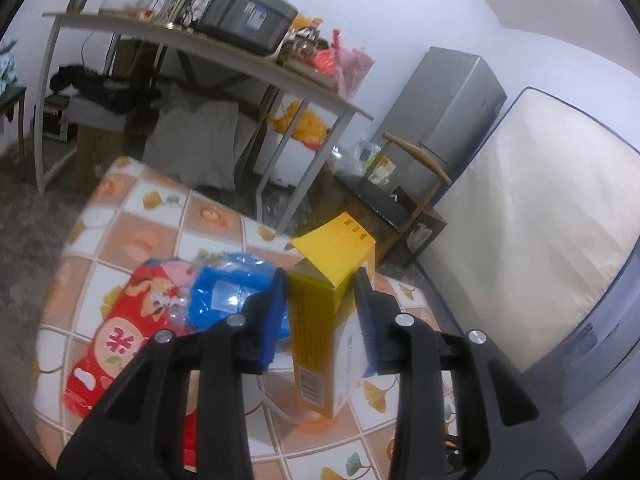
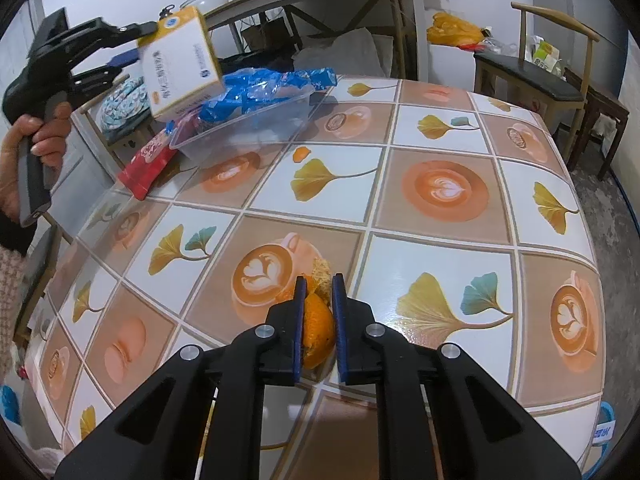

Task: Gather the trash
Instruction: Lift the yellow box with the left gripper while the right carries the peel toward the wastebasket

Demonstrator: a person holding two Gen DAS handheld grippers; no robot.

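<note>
My left gripper (image 1: 320,280) is shut on a yellow and white carton box (image 1: 332,320) and holds it in the air over the far left of the table; box (image 2: 182,62) and gripper (image 2: 136,42) also show in the right wrist view. Below the box lie a clear plastic tray (image 2: 248,128) with a blue wrapper (image 2: 272,84) and a red snack bag (image 2: 148,160). My right gripper (image 2: 319,284) is shut on a piece of orange peel (image 2: 318,326) at the near edge of the tiled tablecloth (image 2: 440,140). A small orange scrap (image 2: 301,154) lies mid-table.
A desk (image 1: 240,60) loaded with appliances and bags stands behind the table. A wooden chair (image 2: 532,76) with packets on it, a grey fridge (image 1: 444,108) and a mattress (image 1: 540,208) against the wall stand beyond the table's far right.
</note>
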